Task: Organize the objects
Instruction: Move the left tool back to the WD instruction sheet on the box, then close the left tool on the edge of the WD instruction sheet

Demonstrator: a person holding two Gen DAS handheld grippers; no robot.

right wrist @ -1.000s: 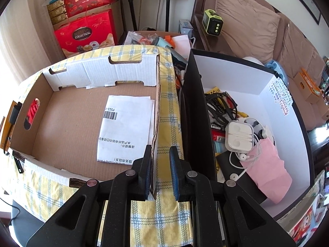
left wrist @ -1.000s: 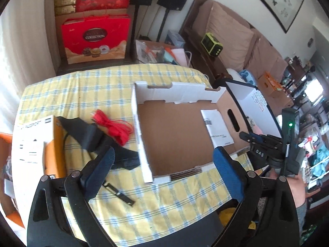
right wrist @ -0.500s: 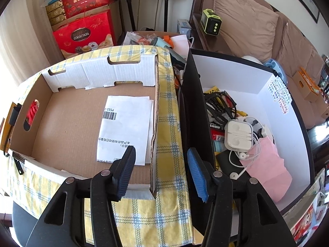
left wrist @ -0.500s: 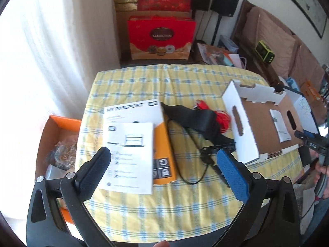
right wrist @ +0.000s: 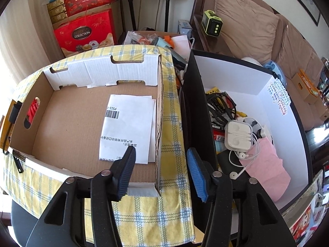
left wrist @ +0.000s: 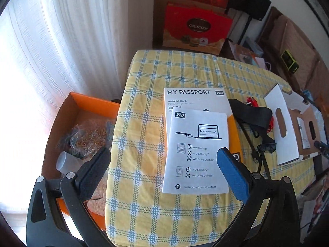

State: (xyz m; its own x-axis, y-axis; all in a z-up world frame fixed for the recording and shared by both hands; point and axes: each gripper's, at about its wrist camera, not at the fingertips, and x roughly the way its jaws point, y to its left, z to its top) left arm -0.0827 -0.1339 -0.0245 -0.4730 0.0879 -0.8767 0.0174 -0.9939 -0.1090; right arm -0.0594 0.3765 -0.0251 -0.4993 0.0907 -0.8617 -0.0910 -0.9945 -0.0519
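Change since a second ago shows mostly on the left: that view has swung from the cardboard tray [left wrist: 287, 131] to the near end of the counter [left wrist: 144, 185], and the left gripper [left wrist: 164, 164] now hangs over the WD box [left wrist: 195, 96], its jaws spread fully wide and holding nothing. The right gripper [right wrist: 160, 168], then almost clenched, has parted and is easing narrower again, the pads touching nothing; the tray's right wall stands in the gap between them. Its view has not moved.

The orange-sided box lies flat on the yellow checked cloth and reads "MY PASSPORT", "WD", "Auto backup." A white leaflet [left wrist: 197, 152] rests on top of it, printed "WD Discovery", "WD Backup", "WD Security", "WD Drive Utilities" and "support.wd.com/contact". Just right of the box lie a black strap [left wrist: 250, 115] and a red cord [left wrist: 271, 121], beside the tray.

Inside the tray, a white sheet [right wrist: 127, 127] carries a barcode, "PS11-" and Chinese print. A red gift bag [right wrist: 86, 35] behind says "COLLECTION". The black-and-white bin [right wrist: 273, 94] at right holds cables, white earphones [right wrist: 238, 135] and a pink pouch [right wrist: 265, 158].
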